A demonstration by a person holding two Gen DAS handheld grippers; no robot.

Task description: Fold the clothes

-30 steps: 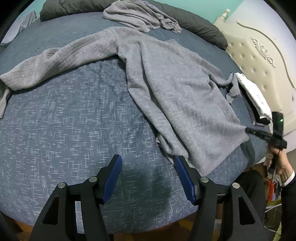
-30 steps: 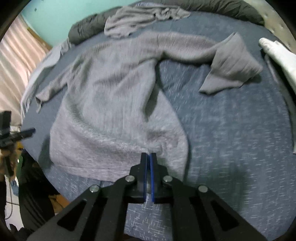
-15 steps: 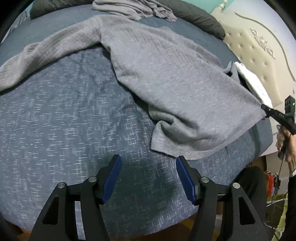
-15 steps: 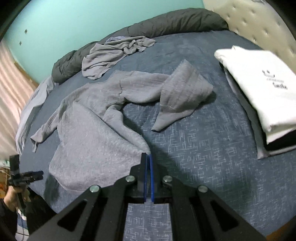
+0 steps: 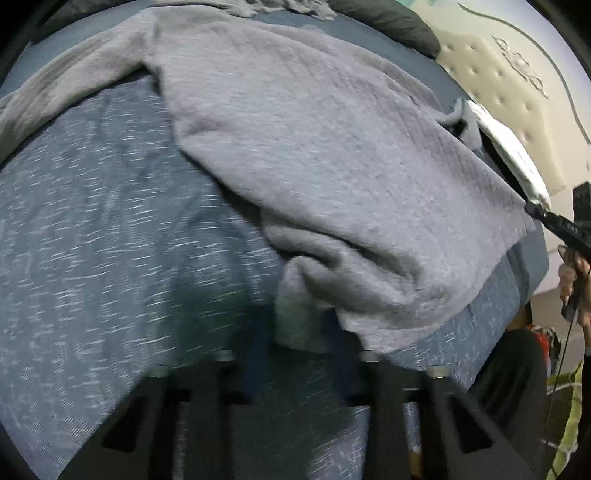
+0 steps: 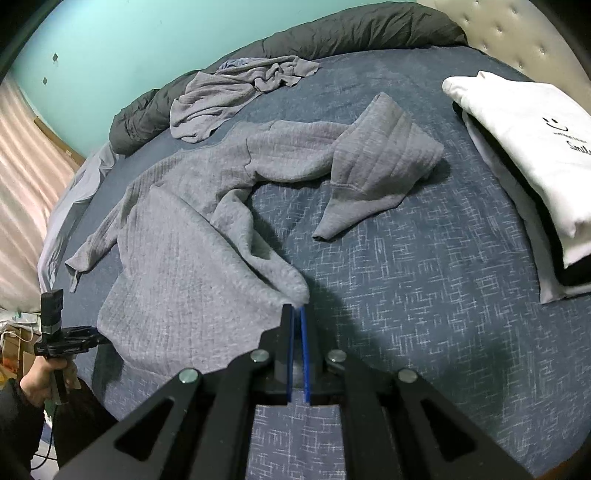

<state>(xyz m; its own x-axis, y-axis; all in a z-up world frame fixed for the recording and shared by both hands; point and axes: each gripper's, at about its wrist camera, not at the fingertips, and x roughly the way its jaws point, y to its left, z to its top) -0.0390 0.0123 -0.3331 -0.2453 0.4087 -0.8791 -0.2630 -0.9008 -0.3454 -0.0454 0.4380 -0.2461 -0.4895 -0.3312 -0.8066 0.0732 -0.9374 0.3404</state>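
- Grey sweater (image 6: 192, 236): spread loosely on the blue bed (image 6: 424, 295), filling the centre and left of the right-wrist frame; one sleeve doubled over at upper centre, the other trailing to the left edge. Not yet a neat fold.
- Right claw (image 6: 297, 314): pressed together, pinching the sweater's hem corner at lower centre of its frame.
- Left claw (image 5: 299, 365): spread, blurred, at the bottom centre of its frame, its fingers on either side of the bunched opposite hem corner.
- Folded white garment (image 6: 528, 147): stacked at the right edge.
- Crumpled grey garment (image 6: 236, 92): upper left, near the dark duvet (image 6: 332, 33).
- Handling advice: seat the bunched corner fully between the left fingers before closing; take a single layer at the hem; keep both corners level and taut so the body lies flat.
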